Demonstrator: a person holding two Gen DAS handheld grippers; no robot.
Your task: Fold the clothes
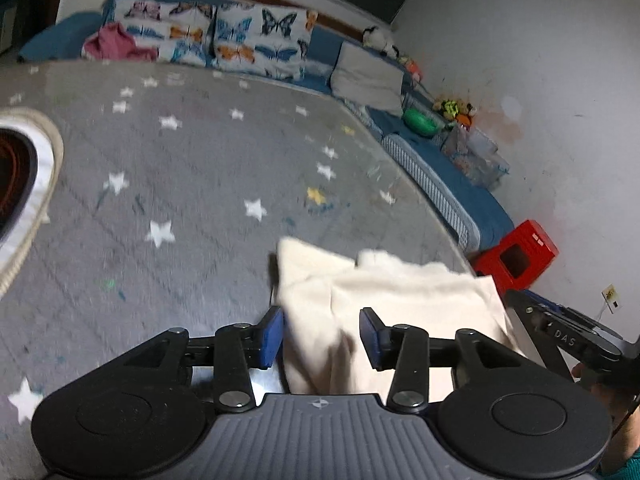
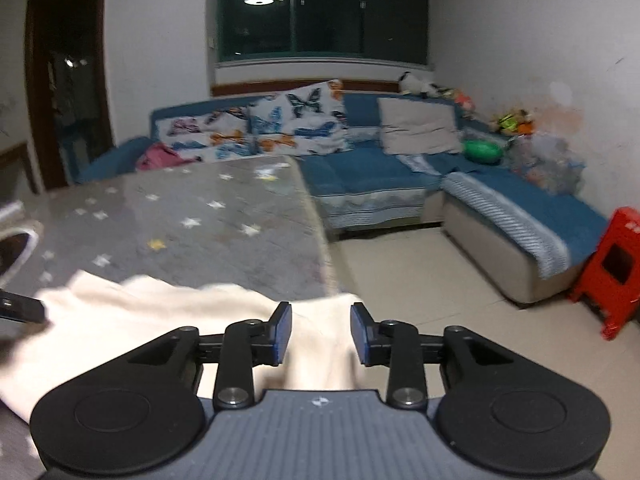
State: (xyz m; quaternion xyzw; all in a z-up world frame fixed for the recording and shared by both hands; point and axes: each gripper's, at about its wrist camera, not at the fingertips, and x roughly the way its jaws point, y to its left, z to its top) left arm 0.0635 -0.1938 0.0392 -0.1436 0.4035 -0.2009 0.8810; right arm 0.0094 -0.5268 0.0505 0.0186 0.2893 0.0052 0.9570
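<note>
cream cloth [image 1: 400, 292] lies bunched on the near right part of the grey star-print table [image 1: 180, 184], partly at the table's right edge. left gripper [image 1: 322, 334] sits right over the cloth's near left part, jaws apart; cloth runs between the blue pads [image 1: 270, 334] and the left pad looks right at the fabric edge, right pad clear of it, not clamped. right gripper [image 2: 320, 330] is at the cloth's right end, by the table's edge, jaws apart too, cloth [image 2: 132, 320] below and between the fingers, pads not pressing on it. frames blurred, so exact contact hard to call.

left wrist view only: right gripper's black body [image 1: 568, 336] just beside the cloth's right end, a bit of a hand [image 1: 600, 392] and a teal sleeve at the bottom right corner, a dark round thing with a pale rim [image 1: 24, 184] at the table's left edge.

right wrist view only: dark window [image 2: 320, 16] with a lamp reflection, doorway [image 2: 68, 80] on the left, tiled floor [image 2: 400, 272] right of the table, whole blue corner sofa [image 2: 380, 172], tip of the left gripper [image 2: 20, 308] touching or just over the cloth's left end.

both views: butterfly cushions [image 1: 256, 40], pink garment [image 1: 116, 44] on the sofa, grey cushion [image 2: 418, 126], green ball-like thing [image 2: 482, 151], red stool [image 2: 612, 272] by the wall.
</note>
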